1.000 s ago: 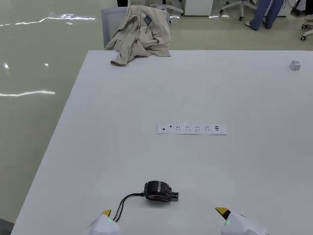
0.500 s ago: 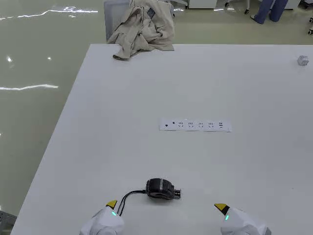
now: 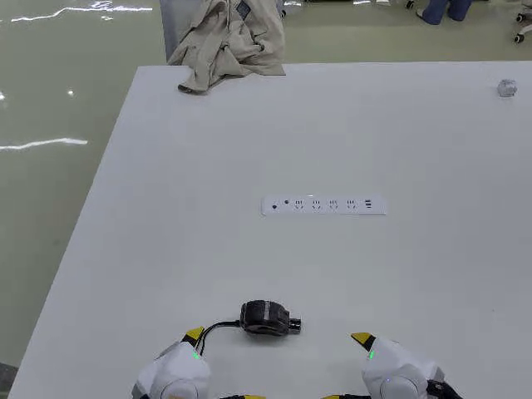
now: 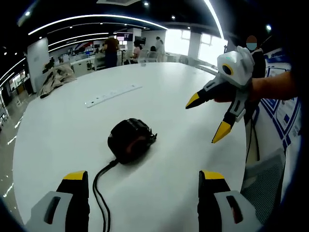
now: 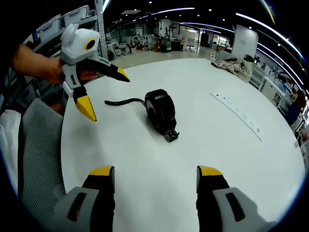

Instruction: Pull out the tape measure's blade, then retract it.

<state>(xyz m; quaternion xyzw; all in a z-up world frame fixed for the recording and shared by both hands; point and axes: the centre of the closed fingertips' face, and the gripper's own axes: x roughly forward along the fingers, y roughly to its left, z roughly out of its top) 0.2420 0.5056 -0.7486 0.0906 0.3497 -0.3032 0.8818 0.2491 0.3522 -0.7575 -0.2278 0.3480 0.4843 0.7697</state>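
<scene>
A black tape measure [image 3: 266, 318] lies on the white worktop [image 3: 166, 208], close to the near edge and well apart from anything else on it. It sits just ahead of the 2 grippers and roughly between them, touched by neither. A thin black cord [image 3: 218, 329] trails from its left end and curves back toward the left gripper [image 4: 143, 176]. The blade's end tab [image 5: 170, 135] sits right at the mouth of the case, on the side nearer the right gripper [image 5: 155, 171].

The left gripper's jaws are spread wide with nothing between them. In the left gripper view the tape measure lies on the worktop ahead of the gap, and the cord runs down toward the left jaw. The right gripper's jaws are also spread and hold nothing, and in the right gripper view the tape measure lies ahead of them with its tab pointing back toward that gripper. Each gripper view also catches the other gripper off to one side, raised above the worktop with its yellow-tipped jaws apart, gripped by a hand [image 4: 270, 87].

Farther back, near the middle of the worktop, lies a white power strip [image 3: 323, 204]. A beige jacket [image 3: 229, 37] is heaped at the far left corner, and a small pale object [image 3: 504, 87] sits at the far right.
</scene>
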